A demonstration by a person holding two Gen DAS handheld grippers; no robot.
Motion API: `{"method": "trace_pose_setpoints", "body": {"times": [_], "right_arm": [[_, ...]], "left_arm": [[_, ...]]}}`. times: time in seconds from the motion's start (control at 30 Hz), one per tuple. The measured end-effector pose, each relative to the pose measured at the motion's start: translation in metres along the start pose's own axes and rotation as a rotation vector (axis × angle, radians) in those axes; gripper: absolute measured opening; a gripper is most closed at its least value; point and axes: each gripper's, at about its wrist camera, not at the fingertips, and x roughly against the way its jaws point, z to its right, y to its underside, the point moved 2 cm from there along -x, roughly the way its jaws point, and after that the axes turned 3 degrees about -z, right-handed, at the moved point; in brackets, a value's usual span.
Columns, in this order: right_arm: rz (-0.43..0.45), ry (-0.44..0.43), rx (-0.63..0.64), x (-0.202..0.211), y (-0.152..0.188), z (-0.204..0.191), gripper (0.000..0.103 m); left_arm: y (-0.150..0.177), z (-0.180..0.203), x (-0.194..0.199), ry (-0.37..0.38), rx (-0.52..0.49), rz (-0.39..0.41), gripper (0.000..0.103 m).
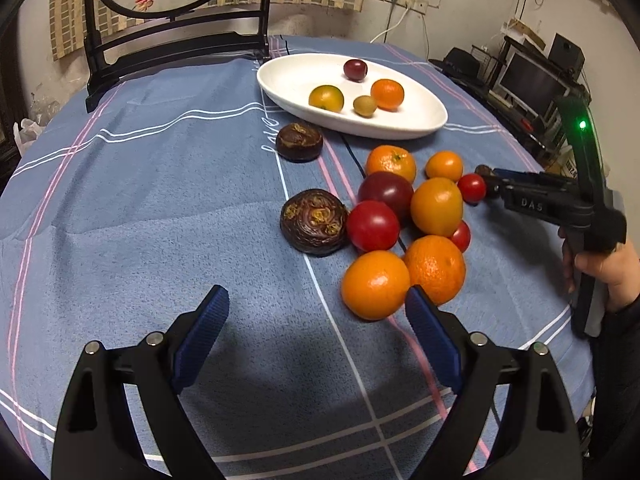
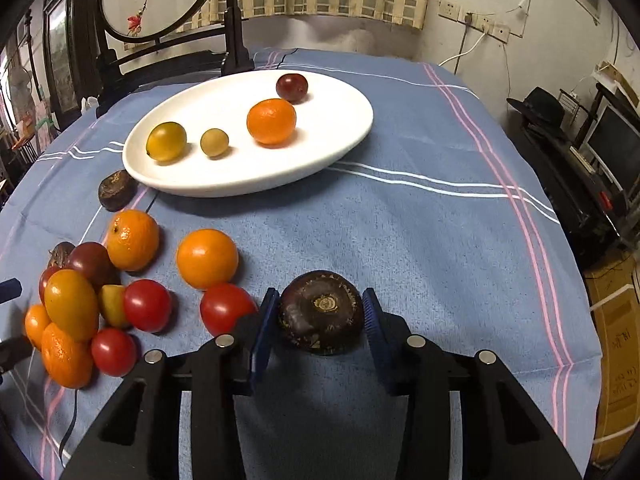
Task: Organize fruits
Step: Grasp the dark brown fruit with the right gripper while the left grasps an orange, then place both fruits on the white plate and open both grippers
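A white oval plate [image 1: 400, 132] [image 2: 240, 188] at the back of the blue cloth holds several small fruits. A pile of oranges, red tomatoes and plums [image 1: 400, 216] [image 2: 100, 300] lies in front of it. My left gripper [image 1: 317, 294] is open over bare cloth, its right finger beside the nearest orange [image 1: 374, 284]. Two dark brown wrinkled fruits [image 1: 314, 222] [image 1: 299, 142] lie left of the pile. My right gripper [image 2: 319, 298] [image 1: 486, 180] is shut on a third dark brown fruit [image 2: 320, 312], with a pad against each side of it. That fruit is low over the cloth, right of the pile.
A dark wooden stand with a round painted screen [image 1: 176, 40] [image 2: 160, 0] rises at the table's back left, behind the plate. A hand [image 1: 608, 268] holds the right gripper's handle. The table drops off at right toward a monitor [image 2: 612, 140] and boxes.
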Motion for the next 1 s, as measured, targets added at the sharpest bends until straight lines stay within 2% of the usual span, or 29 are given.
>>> {"method": "trace_pose_setpoints", "body": {"times": [0.23, 0.37, 0.53, 0.7, 0.8, 0.9, 1.0], "right_arm": [[0.024, -0.067, -0.048, 0.013, 0.012, 0.003, 0.043], [0.039, -0.094, -0.053, 0.021, 0.018, 0.002, 0.043], [0.046, -0.105, -0.047, 0.027, 0.023, -0.001, 0.043], [0.082, -0.106, -0.047, 0.04, 0.025, -0.001, 0.043], [0.126, -0.116, -0.047, 0.057, 0.02, -0.001, 0.043], [0.187, -0.131, -0.034, 0.078, 0.006, -0.004, 0.043], [0.246, -0.14, 0.002, 0.095, -0.014, -0.016, 0.043]], "left_arm": [[0.0, 0.01, -0.011, -0.021, -0.04, -0.024, 0.087], [-0.002, 0.012, -0.021, -0.015, -0.038, -0.045, 0.081], [-0.008, 0.022, -0.023, 0.056, -0.071, -0.032, 0.037], [-0.007, 0.022, -0.015, 0.084, -0.079, -0.034, 0.036], [-0.017, 0.021, 0.009, 0.103, -0.085, 0.023, 0.036], [-0.039, 0.02, 0.03, 0.105, -0.101, 0.09, 0.036], [-0.069, 0.019, 0.036, 0.072, -0.096, 0.135, 0.036]]}}
